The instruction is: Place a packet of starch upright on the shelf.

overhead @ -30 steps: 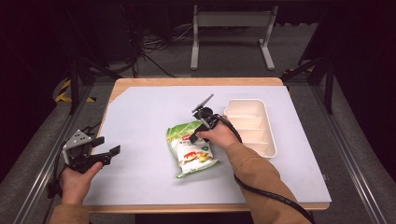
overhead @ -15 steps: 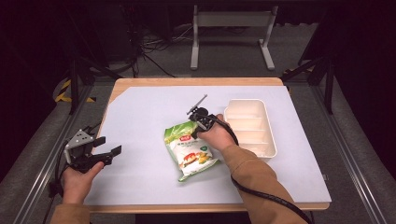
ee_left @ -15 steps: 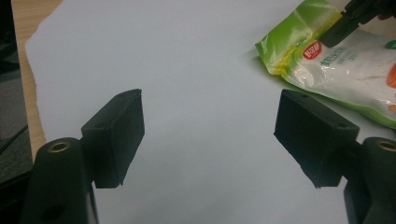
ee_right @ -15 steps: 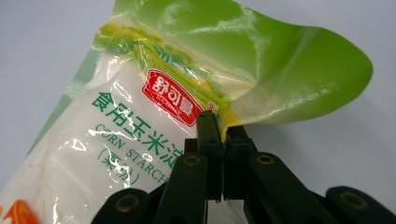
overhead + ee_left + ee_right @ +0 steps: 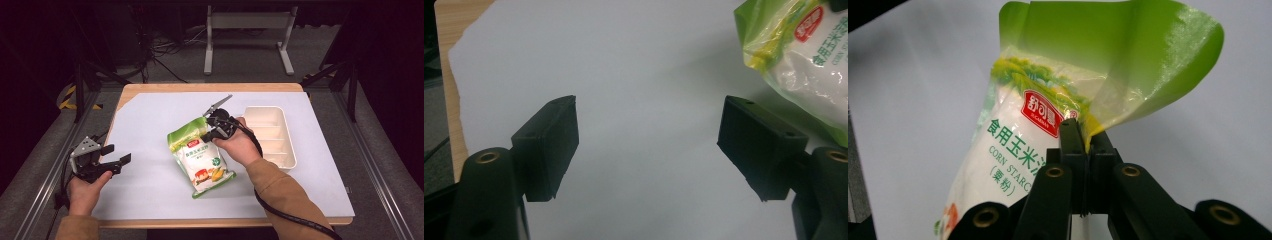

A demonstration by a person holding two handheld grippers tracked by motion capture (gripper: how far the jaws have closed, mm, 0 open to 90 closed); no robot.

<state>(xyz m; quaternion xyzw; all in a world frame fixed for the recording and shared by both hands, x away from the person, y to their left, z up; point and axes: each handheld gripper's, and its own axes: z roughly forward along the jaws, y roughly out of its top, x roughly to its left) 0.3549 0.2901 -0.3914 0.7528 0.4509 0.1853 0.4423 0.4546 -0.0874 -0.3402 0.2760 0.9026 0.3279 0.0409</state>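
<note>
starch bag (image 5: pixel 201 159) slumps soft and powder-heavy on the white mat (image 5: pixel 150 125) beside the tray (image 5: pixel 280 145) as your right gripper (image 5: pixel 212 131) pinches its slick green top seal (take it there, not the belly), your left gripper (image 5: pixel 116 156) idling spread wide.

Tan sleeves; 2 black claws: left claw (image 5: pixel 116 161) grey-plated, right claw (image 5: pixel 1085 139) brass-riveted, black cable.
</note>
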